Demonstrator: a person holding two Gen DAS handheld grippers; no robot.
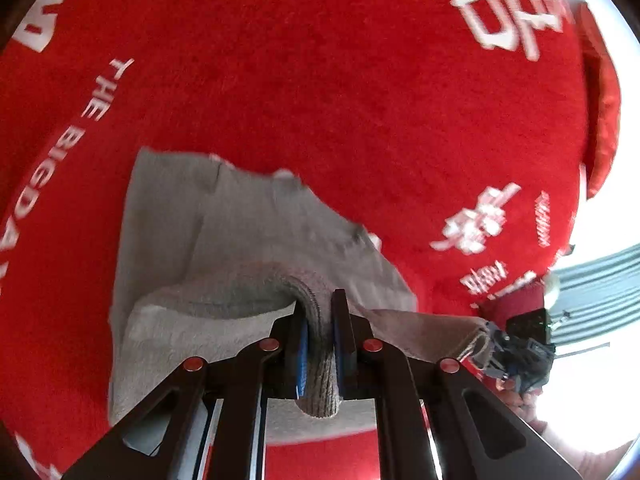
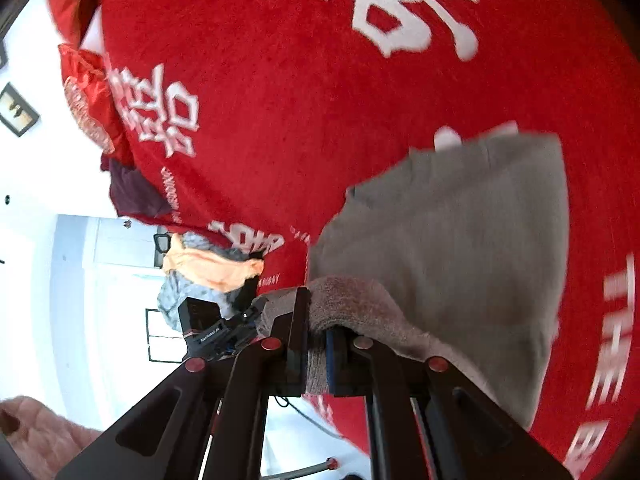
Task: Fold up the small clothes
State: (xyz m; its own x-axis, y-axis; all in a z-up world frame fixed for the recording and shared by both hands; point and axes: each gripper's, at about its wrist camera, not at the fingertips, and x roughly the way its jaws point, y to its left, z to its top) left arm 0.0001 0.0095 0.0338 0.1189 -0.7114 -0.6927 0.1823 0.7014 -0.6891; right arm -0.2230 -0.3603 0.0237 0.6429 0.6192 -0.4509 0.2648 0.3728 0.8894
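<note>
Grey garment (image 1: 248,232) lifted over red blanket (image 1: 320,80) printed with white characters and lettering. Left gripper (image 1: 320,332) clenched on the garment's ribbed hem; knit band bunched between blue-padded fingers (image 1: 302,356). Right gripper (image 2: 316,336) likewise clamped on a thick fold of the same hem. Garment body hangs forward from both grips, its far part lying on the blanket. From the right wrist view: pile of orange and grey clothes (image 2: 208,268) at the blanket's edge, beyond the left gripper's body; dark maroon item (image 2: 132,196) beside it.
</note>
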